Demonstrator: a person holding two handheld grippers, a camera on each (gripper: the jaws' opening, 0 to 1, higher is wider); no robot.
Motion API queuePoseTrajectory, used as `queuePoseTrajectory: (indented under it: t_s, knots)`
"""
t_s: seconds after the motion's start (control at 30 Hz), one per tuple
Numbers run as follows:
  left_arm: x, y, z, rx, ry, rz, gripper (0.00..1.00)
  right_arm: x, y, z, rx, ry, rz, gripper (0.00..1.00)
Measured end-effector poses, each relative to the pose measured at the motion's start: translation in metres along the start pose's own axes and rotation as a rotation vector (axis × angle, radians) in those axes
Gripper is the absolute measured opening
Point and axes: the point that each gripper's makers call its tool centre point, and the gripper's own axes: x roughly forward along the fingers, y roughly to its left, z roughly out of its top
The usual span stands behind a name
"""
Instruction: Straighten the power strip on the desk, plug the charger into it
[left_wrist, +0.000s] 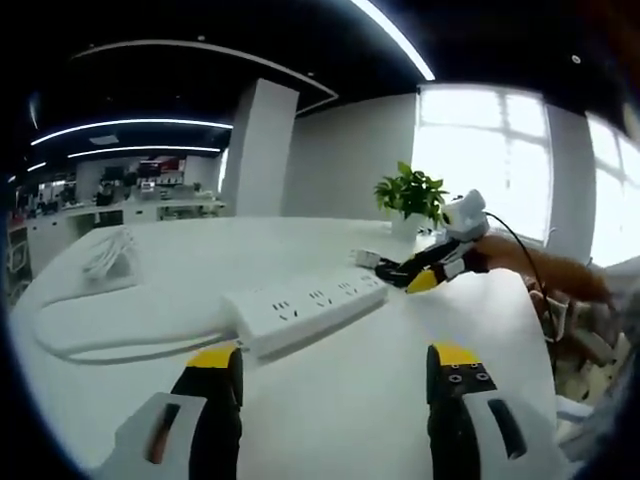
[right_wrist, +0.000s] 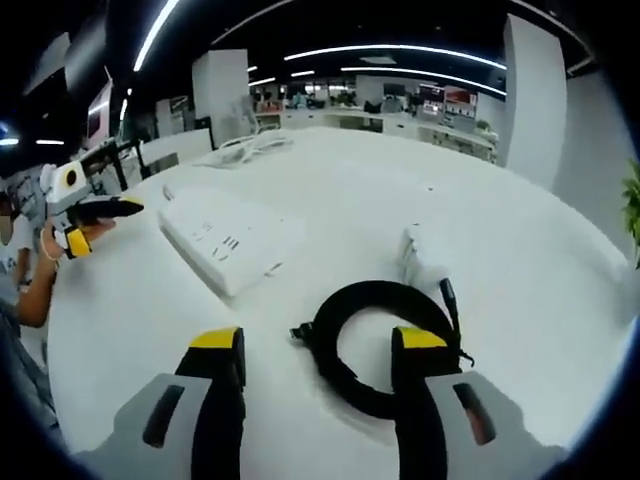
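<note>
The white power strip lies at a slant on the white desk, just ahead of my open left gripper, whose jaws hold nothing. Its thick white cord loops off to the left. A small white charger sits past the strip's far end, with my right gripper reaching in beside it. In the right gripper view, my right gripper is open over a black coiled cable. The white charger stands just beyond the coil, the power strip lies to the left, and my left gripper hovers at the far left.
A potted green plant stands at the desk's far edge near the windows. A bundle of white cable lies at the far left of the desk. The person's arm reaches in from the right. Office furniture fills the background.
</note>
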Motion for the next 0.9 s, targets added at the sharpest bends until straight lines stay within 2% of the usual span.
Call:
queuePoseTrajectory:
  t_s: [0.13,0.3,0.4,0.73,0.9]
  knots:
    - [-0.001,-0.001,-0.0002,0.006,0.002,0.001,0.76,-0.0008,-0.0009,-0.0008,-0.002,0.009,-0.003,0.54]
    - [-0.0004,-0.003,0.0011,0.008,-0.002,-0.003,0.76,-0.0021,0.0026,0.0023,0.012,-0.004,0.013,0.42]
    - [0.0003,-0.0042,0.0008,0.008,-0.001,-0.006,0.76,-0.0026,0.0005,0.0036,0.015,0.004,0.009,0.42]
    - [-0.0011,-0.0032,0.0016,0.006,-0.006,-0.002,0.76,-0.0034,0.0034,-0.0023,-0.069,0.074,0.003,0.41]
    - [-0.0022,-0.0035,0.0003,0.005,-0.006,-0.003,0.76,-0.0031,0.0026,-0.0058,-0.097,0.107,-0.003,0.35]
